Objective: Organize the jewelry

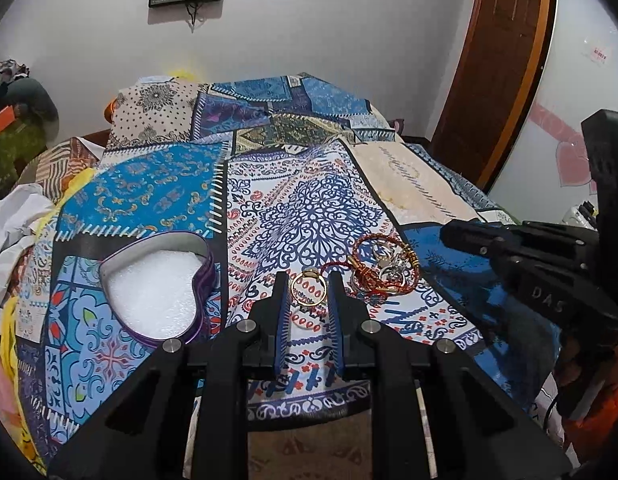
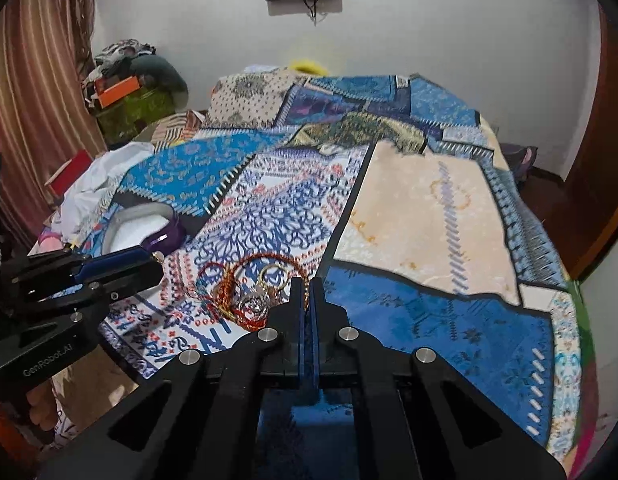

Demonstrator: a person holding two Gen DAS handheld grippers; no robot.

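Gold ring (image 1: 308, 289): flat on the bed near its front edge, between the left gripper (image 1: 308, 286) jaws, open, ungripped.
Right gripper (image 2: 307, 292): jaws closed, empty, beside the jewelry pile (image 2: 245, 292).

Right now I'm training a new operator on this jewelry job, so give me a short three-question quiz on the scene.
1. True or false: the left gripper has its jaws spread around the gold ring on the patchwork bedspread.
2. The right gripper's jaws are: A) wide apart, B) nearly together, C) out of view.
3. What lines the purple heart-shaped tin?

Key:
1. True.
2. B.
3. White foam; the red-and-gold tangled bracelet pile lies outside the tin.
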